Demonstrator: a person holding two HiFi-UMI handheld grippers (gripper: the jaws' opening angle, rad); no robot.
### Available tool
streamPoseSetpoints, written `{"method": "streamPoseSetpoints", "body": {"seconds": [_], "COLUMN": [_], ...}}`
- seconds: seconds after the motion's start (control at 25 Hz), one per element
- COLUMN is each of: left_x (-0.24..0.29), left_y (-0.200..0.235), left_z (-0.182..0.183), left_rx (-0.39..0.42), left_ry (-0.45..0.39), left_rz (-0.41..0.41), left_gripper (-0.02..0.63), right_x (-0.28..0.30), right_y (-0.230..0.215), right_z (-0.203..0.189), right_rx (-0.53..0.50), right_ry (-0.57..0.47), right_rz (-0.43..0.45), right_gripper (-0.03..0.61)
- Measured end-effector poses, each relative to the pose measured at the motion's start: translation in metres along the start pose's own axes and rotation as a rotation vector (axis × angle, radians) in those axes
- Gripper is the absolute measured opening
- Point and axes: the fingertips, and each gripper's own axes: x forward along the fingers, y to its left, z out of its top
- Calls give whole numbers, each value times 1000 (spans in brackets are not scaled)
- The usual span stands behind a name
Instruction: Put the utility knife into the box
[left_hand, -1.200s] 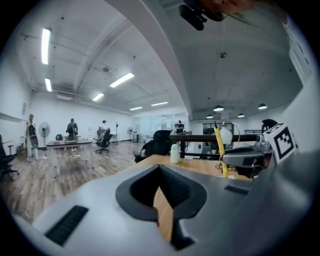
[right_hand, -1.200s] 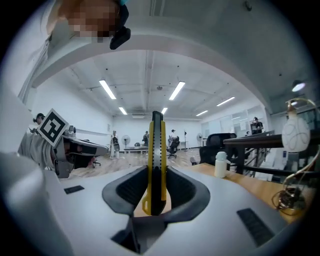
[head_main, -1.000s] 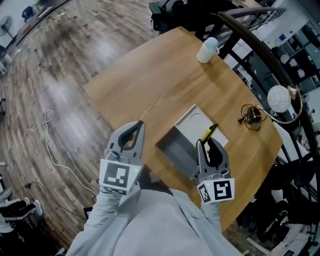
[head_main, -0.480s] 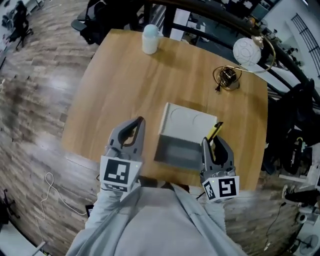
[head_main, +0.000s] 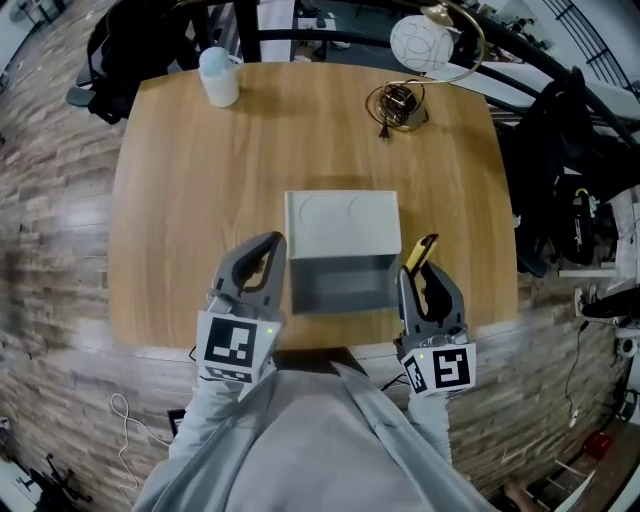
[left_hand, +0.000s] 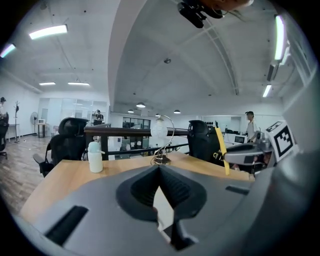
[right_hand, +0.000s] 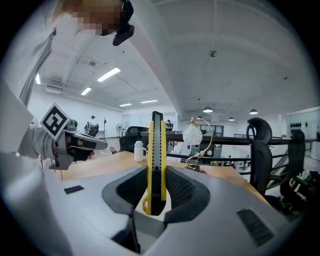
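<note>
An open grey box (head_main: 340, 285) with its white lid (head_main: 342, 222) folded back sits on the wooden table (head_main: 190, 210), between my two grippers. My right gripper (head_main: 424, 272) is shut on a yellow utility knife (head_main: 420, 252), just right of the box at the table's near edge. In the right gripper view the knife (right_hand: 156, 145) stands upright between the pads, its tip pointing forward. My left gripper (head_main: 264, 258) hovers left of the box, its jaws shut with nothing held. In the left gripper view its fingertips (left_hand: 159, 169) meet, and the knife (left_hand: 220, 150) shows at the right.
A white bottle (head_main: 218, 75) stands at the table's far left corner. A globe lamp (head_main: 425, 45) with a brass arc and a coiled brass base (head_main: 396, 101) sits far right. Black office chairs (head_main: 560, 170) crowd the right and far sides. Wood flooring surrounds the table.
The head view has swung round, so the table and box now lie square ahead. Both grippers keep their places beside the box; the knife stays gripped.
</note>
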Motion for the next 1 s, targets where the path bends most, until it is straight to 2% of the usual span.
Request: {"method": "streamPoseSetpoints", "body": {"seconds": [0.64, 1.0], "left_x": [9, 2], "left_y": [-30, -25], "left_z": [8, -3], "left_rx": [0, -3], "left_ry": [-5, 2], "left_rz": [1, 25], "left_gripper": [18, 18], "right_x": [-4, 3], "right_y": [0, 22], "right_z": [-10, -38], "right_rx": [-128, -241], "right_ry": [43, 142], "right_rz": [121, 223], "right_gripper": [127, 127]}}
